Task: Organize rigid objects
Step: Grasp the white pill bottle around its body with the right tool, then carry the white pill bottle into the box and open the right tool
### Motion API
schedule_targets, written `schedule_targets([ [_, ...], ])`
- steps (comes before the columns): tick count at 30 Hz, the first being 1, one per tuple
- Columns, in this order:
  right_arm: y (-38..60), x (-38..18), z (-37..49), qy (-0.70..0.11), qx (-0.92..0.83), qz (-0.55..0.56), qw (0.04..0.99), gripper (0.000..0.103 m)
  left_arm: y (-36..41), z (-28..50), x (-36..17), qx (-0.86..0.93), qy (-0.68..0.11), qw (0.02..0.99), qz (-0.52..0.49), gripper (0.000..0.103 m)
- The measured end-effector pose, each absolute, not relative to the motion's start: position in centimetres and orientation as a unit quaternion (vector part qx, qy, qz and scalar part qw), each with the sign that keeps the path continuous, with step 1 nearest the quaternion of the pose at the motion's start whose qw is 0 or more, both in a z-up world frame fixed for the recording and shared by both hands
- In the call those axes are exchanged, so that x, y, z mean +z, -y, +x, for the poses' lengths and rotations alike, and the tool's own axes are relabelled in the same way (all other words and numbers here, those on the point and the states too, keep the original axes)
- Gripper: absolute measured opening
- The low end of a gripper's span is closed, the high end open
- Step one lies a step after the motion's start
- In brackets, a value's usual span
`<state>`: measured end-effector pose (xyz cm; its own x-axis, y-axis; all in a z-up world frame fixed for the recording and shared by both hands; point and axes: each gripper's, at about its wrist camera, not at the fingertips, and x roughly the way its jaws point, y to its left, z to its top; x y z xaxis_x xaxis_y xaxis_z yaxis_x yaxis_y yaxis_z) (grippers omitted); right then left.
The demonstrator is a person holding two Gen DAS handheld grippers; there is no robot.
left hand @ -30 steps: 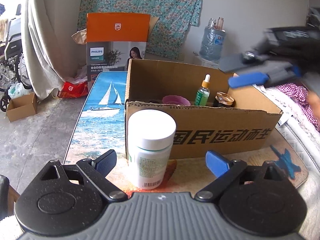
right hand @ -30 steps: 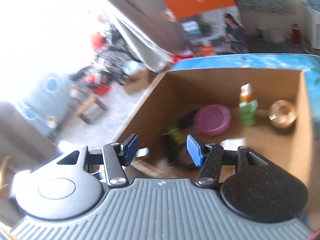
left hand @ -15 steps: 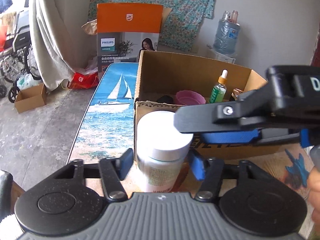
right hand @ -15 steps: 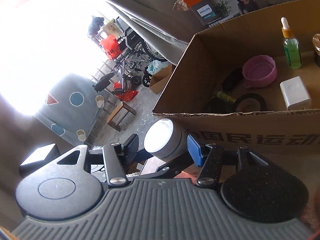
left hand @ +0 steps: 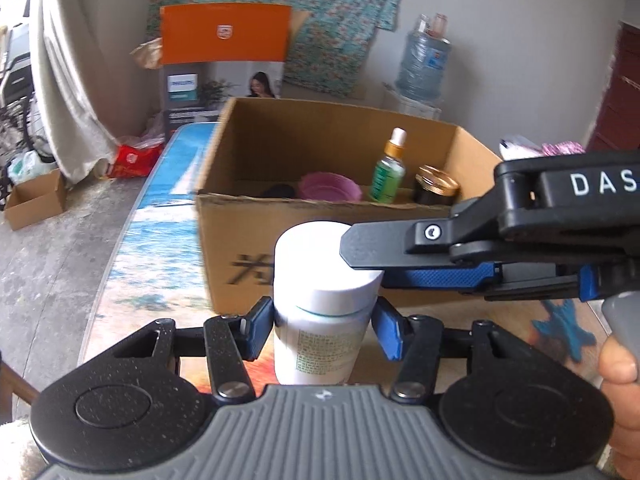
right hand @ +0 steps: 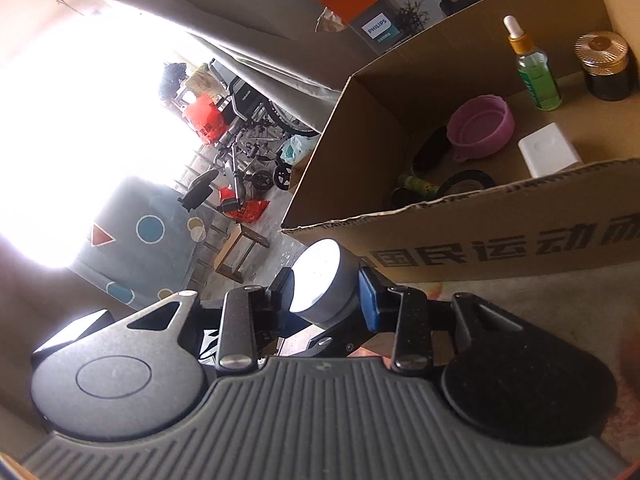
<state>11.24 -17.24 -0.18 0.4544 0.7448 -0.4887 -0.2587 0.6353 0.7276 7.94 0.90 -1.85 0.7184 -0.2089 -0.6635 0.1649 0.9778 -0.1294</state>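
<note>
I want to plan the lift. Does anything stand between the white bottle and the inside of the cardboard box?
Only the near wall of the cardboard box stands between the white bottle and the inside. The box is open on top, so the bottle must pass over that wall.

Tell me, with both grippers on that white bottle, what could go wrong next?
Just my guesses:
1. The left gripper holds the bottle by its body while the right gripper, whose jaws have just been closing, clamps its cap. Pulling unevenly could tip it or loosen the cap.
2. The box stands right behind; a low lift could knock its front wall.
</note>
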Motion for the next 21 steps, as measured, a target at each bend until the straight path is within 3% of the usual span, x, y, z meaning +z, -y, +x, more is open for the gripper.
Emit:
schedule_targets([
  [21,20.4,-1.2,9.8,-0.42,0.273,0.299,0.812,0.039,1.9,8.3,-2.3,-0.128,-0.376,0.918,0.001,0.056],
])
